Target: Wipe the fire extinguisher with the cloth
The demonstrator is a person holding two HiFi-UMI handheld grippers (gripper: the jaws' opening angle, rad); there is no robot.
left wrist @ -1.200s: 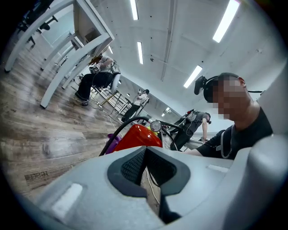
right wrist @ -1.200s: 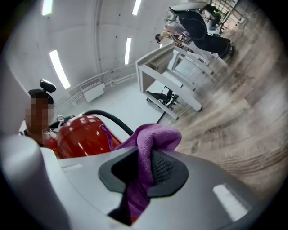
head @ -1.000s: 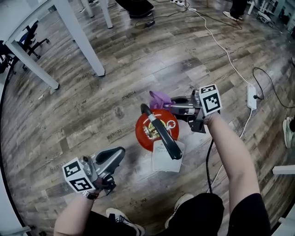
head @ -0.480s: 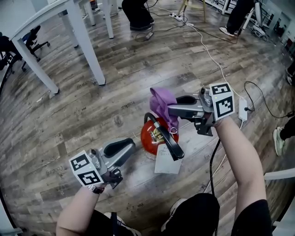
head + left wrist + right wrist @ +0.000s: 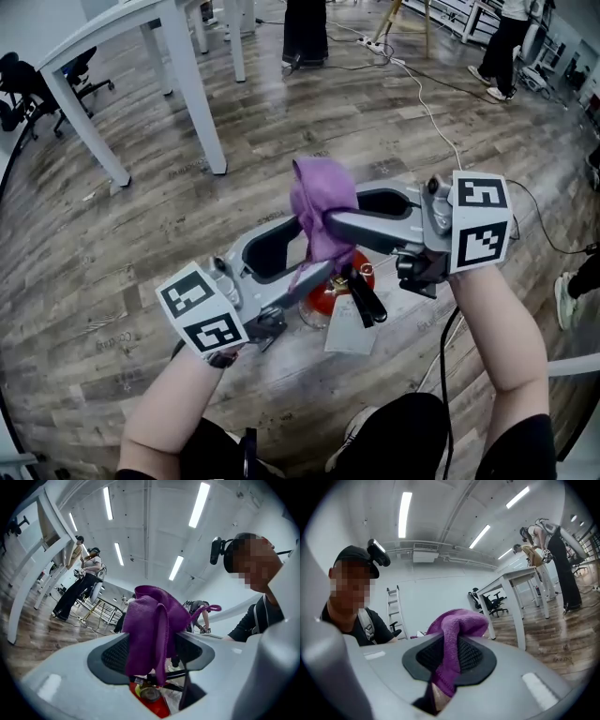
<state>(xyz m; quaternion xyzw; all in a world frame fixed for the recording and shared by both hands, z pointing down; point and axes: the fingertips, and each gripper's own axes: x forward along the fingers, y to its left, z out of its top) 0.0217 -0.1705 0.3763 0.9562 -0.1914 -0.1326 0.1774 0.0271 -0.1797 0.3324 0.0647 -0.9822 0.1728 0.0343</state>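
At the left, the left gripper [image 5: 309, 248] reaches in level toward the middle. Its jaws have just been opening and stand wide. The hanging part of the cloth [image 5: 321, 192] lies between them, but the pads do not press on it.

The purple cloth is held up in the air, bunched, directly above the extinguisher [image 5: 323, 295] and clear of it. No part of the cloth touches the red body, so no wiping is under way at this moment. The pictures do not show whether any surface has already been wiped. It looks like a re-grip or a hand-over of the cloth between the two grippers, with the wiping itself left to do.

The extinguisher stands upright on the wooden floor [image 5: 141, 234] below the grippers. Its long axis is vertical and its top faces the head camera. Its black handle [image 5: 364, 298] points toward the lower right of the head view, over a paper tag [image 5: 352, 336].

At the right, the right gripper [image 5: 333, 214] points level toward the left gripper, its jaws pinched on the cloth's upper fold.
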